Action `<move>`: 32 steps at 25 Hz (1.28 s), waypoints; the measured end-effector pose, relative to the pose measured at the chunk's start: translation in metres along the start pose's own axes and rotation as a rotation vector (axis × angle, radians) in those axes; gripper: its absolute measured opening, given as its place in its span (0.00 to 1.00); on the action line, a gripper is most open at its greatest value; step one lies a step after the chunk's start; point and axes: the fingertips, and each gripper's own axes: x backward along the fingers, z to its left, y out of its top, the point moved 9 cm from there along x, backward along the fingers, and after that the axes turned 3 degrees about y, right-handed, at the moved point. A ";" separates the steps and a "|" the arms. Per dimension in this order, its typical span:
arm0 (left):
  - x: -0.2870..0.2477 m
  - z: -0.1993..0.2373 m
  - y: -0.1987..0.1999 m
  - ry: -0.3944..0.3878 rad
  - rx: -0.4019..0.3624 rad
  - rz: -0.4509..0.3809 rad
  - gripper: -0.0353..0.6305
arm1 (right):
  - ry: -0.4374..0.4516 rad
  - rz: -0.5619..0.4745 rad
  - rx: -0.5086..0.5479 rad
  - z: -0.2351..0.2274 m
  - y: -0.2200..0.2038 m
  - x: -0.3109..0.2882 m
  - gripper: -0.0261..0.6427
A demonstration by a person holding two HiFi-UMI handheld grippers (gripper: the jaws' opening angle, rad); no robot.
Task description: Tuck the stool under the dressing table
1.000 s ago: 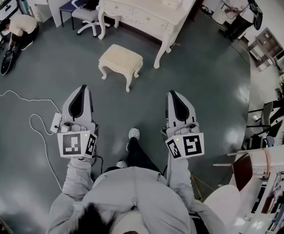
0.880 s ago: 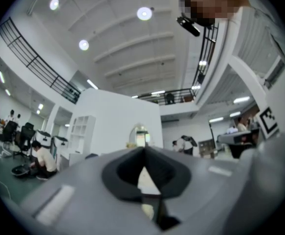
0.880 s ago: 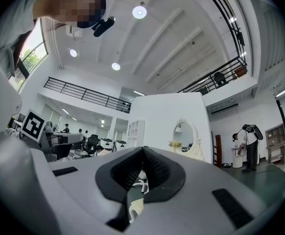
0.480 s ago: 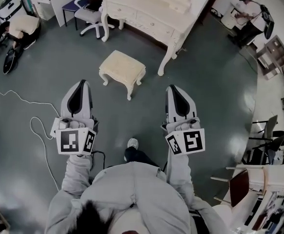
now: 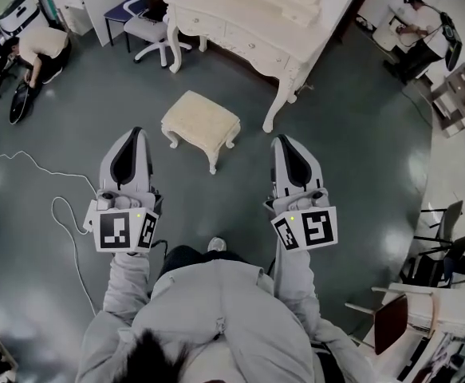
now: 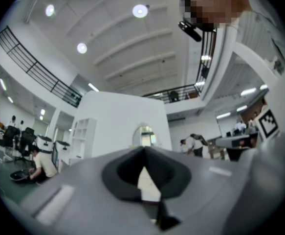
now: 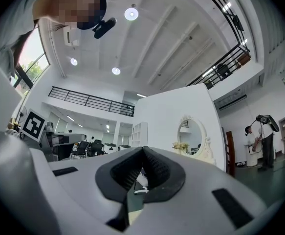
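Observation:
A cream cushioned stool (image 5: 201, 124) with curved legs stands on the grey floor, in front of the white dressing table (image 5: 264, 24) and clear of it. My left gripper (image 5: 131, 136) is shut and empty, short of the stool on its left side. My right gripper (image 5: 285, 146) is also shut and empty, to the stool's right, near the table's front leg (image 5: 277, 104). Both point slightly upward. In the right gripper view my right gripper (image 7: 143, 151) has the table's oval mirror (image 7: 189, 130) beyond it. My left gripper (image 6: 143, 152) shows jaws together in its own view.
A blue office chair (image 5: 147, 18) stands left of the dressing table. One person (image 5: 39, 50) crouches at far left and another person (image 5: 422, 30) stands at upper right. A white cable (image 5: 61, 214) lies on the floor to my left. Chairs and a desk (image 5: 423, 309) crowd the lower right.
I have walked forward with both grippers held shut in front of me. The stool and dressing table have drawn closer and sit lower in the head view.

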 end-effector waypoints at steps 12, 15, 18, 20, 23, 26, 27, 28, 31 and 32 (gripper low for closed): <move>-0.037 0.008 -0.017 0.043 -0.046 0.037 0.07 | 0.038 0.010 -0.060 -0.028 -0.027 -0.044 0.03; -0.053 0.016 -0.023 0.031 -0.032 0.032 0.07 | 0.017 0.006 -0.056 -0.035 -0.030 -0.057 0.03; -0.075 0.025 -0.030 0.021 -0.021 0.032 0.07 | 0.001 0.013 -0.047 -0.043 -0.033 -0.074 0.03; -0.092 0.031 -0.037 0.009 -0.003 0.034 0.07 | -0.014 0.021 -0.040 -0.049 -0.036 -0.086 0.03; -0.120 0.045 -0.046 -0.018 0.026 0.034 0.07 | -0.043 0.022 -0.043 -0.059 -0.041 -0.110 0.03; -0.149 0.067 -0.054 -0.019 0.040 0.038 0.07 | -0.060 0.030 -0.038 -0.064 -0.046 -0.138 0.03; -0.159 0.074 -0.057 -0.021 0.040 0.040 0.07 | -0.065 0.033 -0.036 -0.066 -0.048 -0.147 0.03; -0.168 0.080 -0.060 -0.029 0.039 0.041 0.07 | -0.071 0.034 -0.036 -0.067 -0.050 -0.156 0.03; -0.193 0.095 -0.068 -0.063 0.021 0.046 0.07 | -0.085 0.041 -0.036 -0.070 -0.058 -0.183 0.03; -0.201 0.101 -0.071 -0.071 0.017 0.050 0.07 | -0.087 0.045 -0.038 -0.069 -0.061 -0.193 0.03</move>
